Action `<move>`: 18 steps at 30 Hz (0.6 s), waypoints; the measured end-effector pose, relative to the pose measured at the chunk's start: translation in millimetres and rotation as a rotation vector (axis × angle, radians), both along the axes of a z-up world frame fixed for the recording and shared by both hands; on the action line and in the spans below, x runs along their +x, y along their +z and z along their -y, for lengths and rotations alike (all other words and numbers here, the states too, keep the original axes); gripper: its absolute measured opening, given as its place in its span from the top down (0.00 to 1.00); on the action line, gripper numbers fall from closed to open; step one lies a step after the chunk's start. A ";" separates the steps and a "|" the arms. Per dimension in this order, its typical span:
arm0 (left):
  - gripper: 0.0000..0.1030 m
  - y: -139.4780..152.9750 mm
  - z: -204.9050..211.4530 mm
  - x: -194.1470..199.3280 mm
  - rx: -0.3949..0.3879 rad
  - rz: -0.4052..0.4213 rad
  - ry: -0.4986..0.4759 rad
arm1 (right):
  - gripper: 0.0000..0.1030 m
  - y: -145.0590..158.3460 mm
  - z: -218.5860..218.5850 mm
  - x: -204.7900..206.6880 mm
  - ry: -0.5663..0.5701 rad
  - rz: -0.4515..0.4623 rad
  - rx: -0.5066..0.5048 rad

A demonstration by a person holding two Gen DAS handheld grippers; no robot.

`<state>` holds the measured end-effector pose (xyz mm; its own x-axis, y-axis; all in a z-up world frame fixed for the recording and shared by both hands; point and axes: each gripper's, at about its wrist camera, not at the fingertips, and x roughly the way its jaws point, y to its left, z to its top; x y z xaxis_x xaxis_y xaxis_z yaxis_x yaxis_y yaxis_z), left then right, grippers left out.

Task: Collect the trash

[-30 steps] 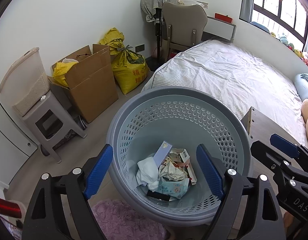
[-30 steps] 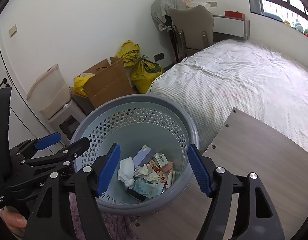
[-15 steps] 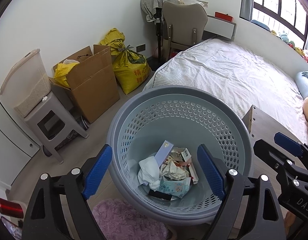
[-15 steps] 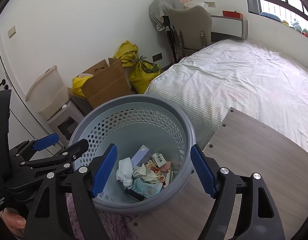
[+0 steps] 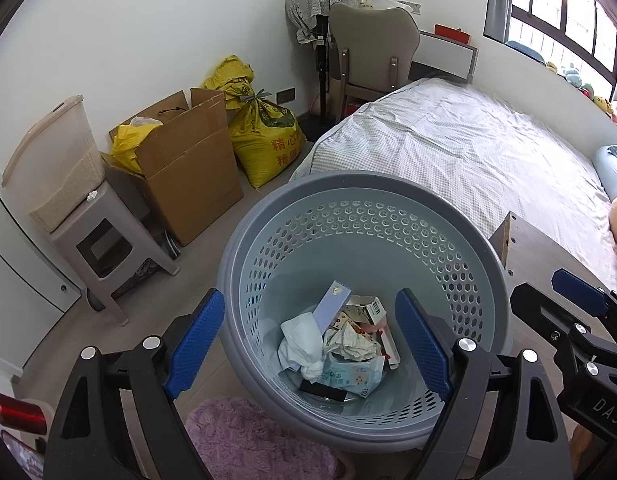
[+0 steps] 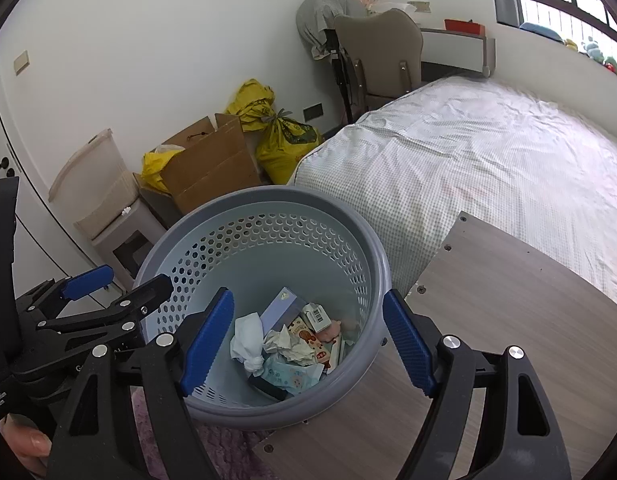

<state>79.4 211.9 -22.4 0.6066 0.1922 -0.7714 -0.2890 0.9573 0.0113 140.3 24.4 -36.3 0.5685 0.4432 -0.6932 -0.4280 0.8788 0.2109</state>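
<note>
A grey perforated trash basket (image 5: pixel 360 188) stands on the floor beside the bed and also shows in the right wrist view (image 6: pixel 268 200). Inside it lies trash (image 5: pixel 340 344): crumpled white tissue, a pale blue box, a wet-wipe pack and small cartons, also seen in the right wrist view (image 6: pixel 292 340). My left gripper (image 5: pixel 308 340) is open and empty, held above the basket. My right gripper (image 6: pixel 308 340) is open and empty, over the basket's right side. Each gripper shows at the edge of the other's view.
A wooden tabletop (image 6: pixel 508 320) lies right of the basket. A bed (image 5: pixel 468 152) stands behind. A cardboard box (image 5: pixel 184 168), yellow sacks (image 5: pixel 264 136), a stool with a bin (image 5: pixel 96 240), a chair (image 5: pixel 372 48) and a purple rug (image 5: pixel 248 440) surround it.
Both grippers have drawn back and up slightly from the basket, so it looks a little smaller and lower in both views. Both jaws stay open and empty.
</note>
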 end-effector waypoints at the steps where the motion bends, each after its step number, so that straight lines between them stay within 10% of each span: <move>1: 0.19 0.0 0.1 0.0 0.000 0.001 0.000 | 0.27 -0.1 -0.1 0.0 0.000 0.000 0.000; 18: 0.19 2.3 -3.9 -0.5 0.020 0.010 0.013 | 0.27 -1.1 -0.7 -0.4 0.000 0.002 0.000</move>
<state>79.0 215.8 -20.1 0.6116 0.2154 -0.7613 -0.3019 0.9529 0.0271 139.8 25.1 -37.4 0.5700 0.4428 -0.6922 -0.4281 0.8790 0.2098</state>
